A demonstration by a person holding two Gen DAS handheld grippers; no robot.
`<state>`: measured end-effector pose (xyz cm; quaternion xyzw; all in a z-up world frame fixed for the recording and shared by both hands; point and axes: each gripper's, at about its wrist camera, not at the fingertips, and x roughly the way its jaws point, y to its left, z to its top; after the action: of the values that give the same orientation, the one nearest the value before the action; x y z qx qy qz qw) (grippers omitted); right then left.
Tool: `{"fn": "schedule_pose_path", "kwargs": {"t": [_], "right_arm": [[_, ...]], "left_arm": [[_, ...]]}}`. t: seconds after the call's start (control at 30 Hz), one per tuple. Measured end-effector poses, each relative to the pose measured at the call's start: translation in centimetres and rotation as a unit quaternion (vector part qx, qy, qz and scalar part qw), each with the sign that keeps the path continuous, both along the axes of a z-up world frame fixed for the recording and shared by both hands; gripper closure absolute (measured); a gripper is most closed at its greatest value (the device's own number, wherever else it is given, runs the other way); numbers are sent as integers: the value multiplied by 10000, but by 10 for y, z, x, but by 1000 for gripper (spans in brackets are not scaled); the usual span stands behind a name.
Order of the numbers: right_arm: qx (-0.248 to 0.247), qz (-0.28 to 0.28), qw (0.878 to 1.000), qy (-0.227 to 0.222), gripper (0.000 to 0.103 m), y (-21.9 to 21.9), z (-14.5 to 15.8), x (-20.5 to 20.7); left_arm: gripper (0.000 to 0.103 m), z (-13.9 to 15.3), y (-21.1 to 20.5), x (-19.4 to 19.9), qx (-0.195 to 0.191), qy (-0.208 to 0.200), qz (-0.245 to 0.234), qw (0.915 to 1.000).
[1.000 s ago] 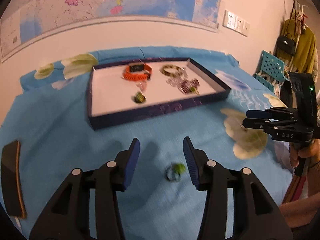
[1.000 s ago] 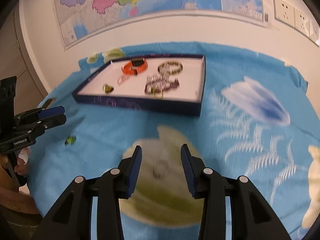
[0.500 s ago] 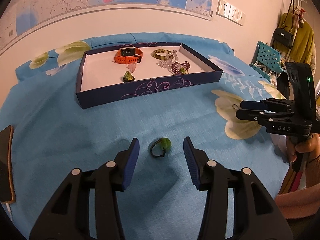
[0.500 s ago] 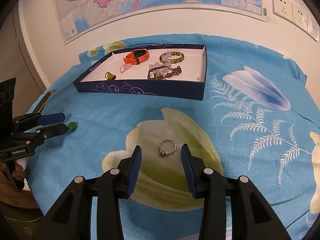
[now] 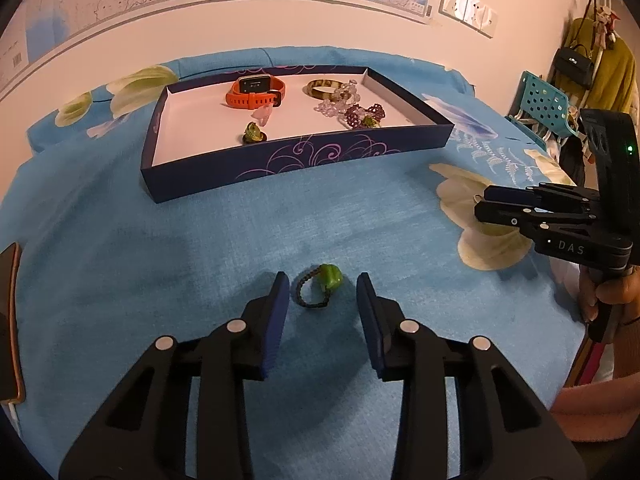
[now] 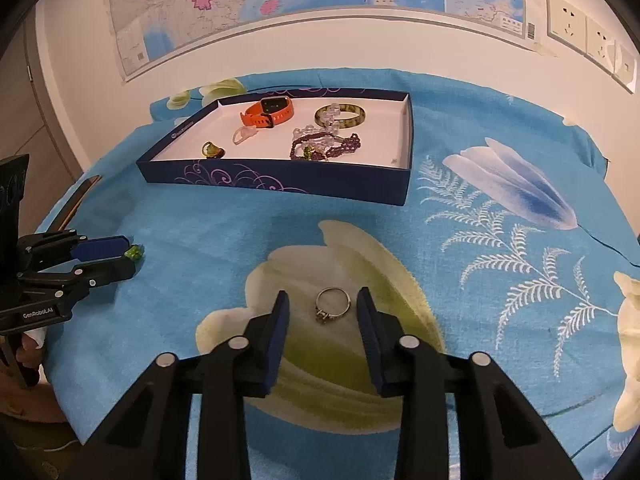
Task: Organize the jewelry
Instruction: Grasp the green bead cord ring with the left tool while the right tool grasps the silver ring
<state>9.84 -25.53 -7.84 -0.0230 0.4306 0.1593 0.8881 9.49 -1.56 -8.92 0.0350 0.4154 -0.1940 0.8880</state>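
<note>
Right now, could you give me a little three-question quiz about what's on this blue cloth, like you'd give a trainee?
1. True or false: the left gripper is open, with the green-stone ring lying on the cloth between its fingers.
2. What lies between the fingers of the right gripper? A) an orange watch B) a silver ring C) a purple bead bracelet
3. Fill in: the orange watch sits inside the dark blue ____.

Key:
1. True; neither finger touches it.
2. B; it lies flat on the cloth, not gripped.
3. Tray, beside a green bangle and a purple bead bracelet.
</note>
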Motion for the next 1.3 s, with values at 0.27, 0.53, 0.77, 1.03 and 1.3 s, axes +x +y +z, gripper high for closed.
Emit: {"fn": "schedule_pose_path", "kwargs": {"t": [0.27, 0.53, 0.77, 1.03, 1.3], "right_arm": [[4, -33, 10000, -11, 86, -1, -1, 3], [68, -52, 10000, -8, 87, -3, -1, 3], [201, -61, 9998, -42, 87, -4, 1, 0], [332, -25, 9993, -146, 87, -2, 9, -4], [401, 11, 9989, -244, 87, 0, 17, -3]], "left_arm": [[79, 0, 0, 2, 44, -9, 80, 10000], [82, 0, 2, 3, 7, -2, 142, 9999], [84, 2, 5, 2, -51, -28, 164, 9998], [84, 10, 7, -2, -130, -160, 144, 9997], [84, 20, 8, -4, -200, -280, 121, 9993]]}}
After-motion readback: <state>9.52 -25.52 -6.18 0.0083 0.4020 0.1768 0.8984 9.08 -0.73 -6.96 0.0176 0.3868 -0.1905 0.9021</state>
